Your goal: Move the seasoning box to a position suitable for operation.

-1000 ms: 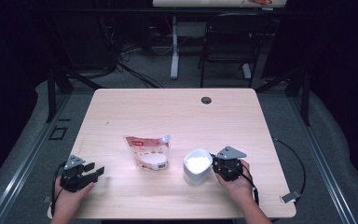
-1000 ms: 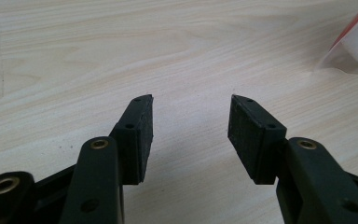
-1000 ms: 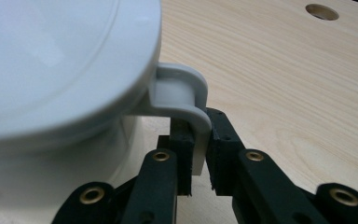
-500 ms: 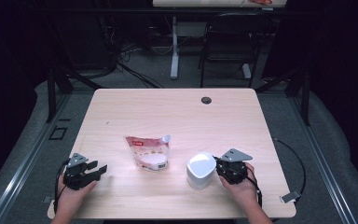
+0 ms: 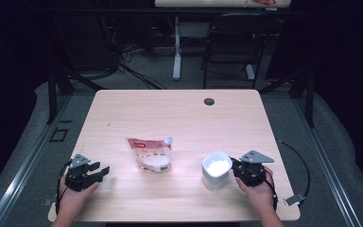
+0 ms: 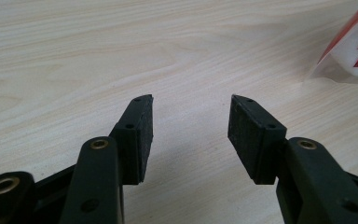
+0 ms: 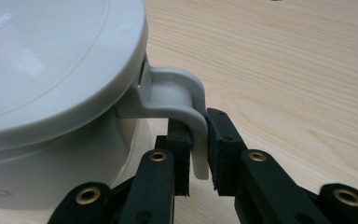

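Just one pouch (image 5: 150,154), one container (image 5: 216,169)

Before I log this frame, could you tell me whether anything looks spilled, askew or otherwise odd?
Nothing stands out. The pouch lies flat and closed on the table, with no spill around it. The white cup stands upright, its handle clamped in the right gripper. The left gripper is open over bare wood.
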Demonstrator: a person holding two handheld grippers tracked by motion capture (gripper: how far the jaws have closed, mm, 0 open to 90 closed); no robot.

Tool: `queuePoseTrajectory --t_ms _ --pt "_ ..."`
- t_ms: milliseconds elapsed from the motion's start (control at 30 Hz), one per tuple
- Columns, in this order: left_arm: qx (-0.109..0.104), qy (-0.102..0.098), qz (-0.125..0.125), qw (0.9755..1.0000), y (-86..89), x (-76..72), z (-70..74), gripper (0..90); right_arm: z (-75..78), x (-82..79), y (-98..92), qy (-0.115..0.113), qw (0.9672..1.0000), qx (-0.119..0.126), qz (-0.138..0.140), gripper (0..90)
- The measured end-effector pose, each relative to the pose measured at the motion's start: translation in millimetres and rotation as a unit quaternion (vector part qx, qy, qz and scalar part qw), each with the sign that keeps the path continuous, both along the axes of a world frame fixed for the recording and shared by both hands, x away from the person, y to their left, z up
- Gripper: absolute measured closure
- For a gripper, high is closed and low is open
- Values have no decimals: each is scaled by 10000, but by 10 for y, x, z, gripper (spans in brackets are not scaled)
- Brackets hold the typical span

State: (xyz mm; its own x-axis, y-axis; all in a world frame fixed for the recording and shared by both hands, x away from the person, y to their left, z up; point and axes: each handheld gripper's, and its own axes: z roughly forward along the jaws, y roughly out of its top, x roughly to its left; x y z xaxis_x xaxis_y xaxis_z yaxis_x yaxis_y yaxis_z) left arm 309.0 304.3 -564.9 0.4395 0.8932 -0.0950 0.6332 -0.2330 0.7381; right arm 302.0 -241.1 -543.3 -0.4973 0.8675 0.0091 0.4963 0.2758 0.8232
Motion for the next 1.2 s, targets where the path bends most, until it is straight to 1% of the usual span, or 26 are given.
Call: queuePoseTrajectory --t_ms 67,100,167,300,467,600,767,833,967,1000,1033,1100,1200 --pt "-13 -18 12 10000 9 -3 -2 503 6 9 -90 5 9999 72 -103 802" --pt "-13 -18 12 10000 9 -3 -2 503 6 9 -90 5 9999 72 -103 802" --pt "-12 6 13 10000 19 -7 0 503 7 17 -154 21 9998 149 -141 802" --pt "-24 5 27 10000 25 -11 -1 503 6 20 -203 55 9998 96 -137 800" --pt "-28 -7 31 10000 30 -13 -1 503 9 21 -250 46 9998 92 -184 796" --pt "-36 -2 31 10000 33 -12 -2 503 4 16 -259 33 9997 91 -213 796" --pt "-28 -8 27 10000 38 -14 -2 503 3 -1 -232 44 9998 63 -172 797" --pt "-30 -4 33 10000 39 -17 0 503 0 -11 -228 43 9998 9 -199 796" --pt "-41 -2 53 10000 44 -18 -4 503 -19 -18 -257 173 9996 96 -216 794" --pt "-41 -2 53 10000 44 -18 -4 503 -19 -18 -257 173 9996 96 -216 794" --pt "-41 0 55 10000 43 -16 -5 503 -32 -7 -272 243 9993 147 -237 792" --pt "-32 4 46 10000 38 -15 -5 503 -33 -4 -280 268 9992 178 -224 792" --pt "-37 6 57 10000 37 -15 -4 503 -32 -9 -272 248 9993 158 -237 791"
